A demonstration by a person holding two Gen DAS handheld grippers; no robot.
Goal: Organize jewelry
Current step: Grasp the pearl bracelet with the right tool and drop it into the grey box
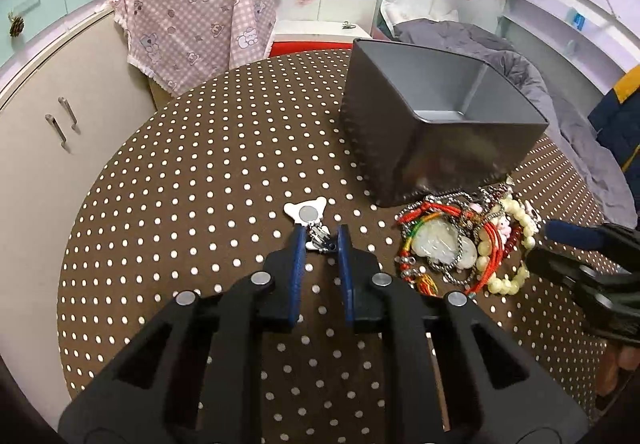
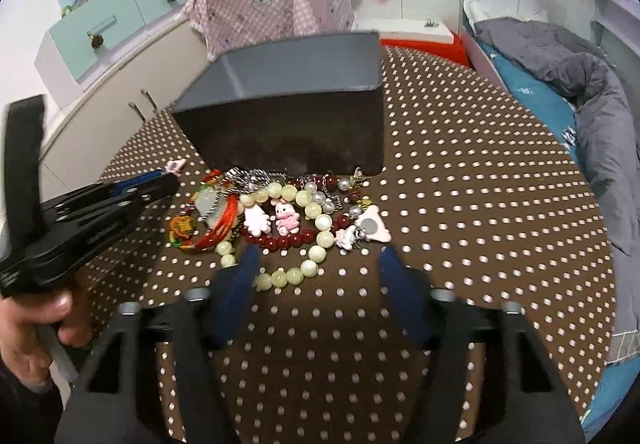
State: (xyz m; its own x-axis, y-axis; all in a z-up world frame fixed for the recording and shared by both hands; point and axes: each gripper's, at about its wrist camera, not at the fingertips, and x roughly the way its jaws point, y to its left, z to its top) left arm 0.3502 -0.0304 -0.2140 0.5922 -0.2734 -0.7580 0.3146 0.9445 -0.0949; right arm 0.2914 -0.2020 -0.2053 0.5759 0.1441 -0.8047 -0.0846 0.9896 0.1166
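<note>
Left wrist view: left gripper (image 1: 320,240) low over the brown polka-dot surface (image 1: 180,204), blue fingers (image 1: 297,256) nearly together, pinching a small silver clip charm (image 1: 318,238). White bear-shaped piece (image 1: 306,212) attached just beyond the fingertips, lying flat on the cloth. Grey box (image 1: 440,124) standing toward the far right edge of the surface, open top. Jewelry pile (image 1: 464,244) right against the box's near side: red cords, a pale jade-like pendant, cream beads, chains all tangled. Right gripper (image 1: 560,240) poking in from the right edge, tips at the pile; can't tell from here how wide.

Right wrist view: right gripper (image 2: 316,260) hovering at the near edge of the same jewelry pile (image 2: 280,216), fingers (image 2: 248,268) partly open, a stretch of the cream bead bracelet (image 2: 316,236) sitting between them, pads not pressing on it, nothing gripped. Grey box (image 2: 288,120) directly behind the pile, near the far edge. Left gripper (image 2: 160,180) coming in from the left edge, a hand (image 2: 36,328) wrapped round its handle, fingers close together on the small white piece at the tips.
</note>
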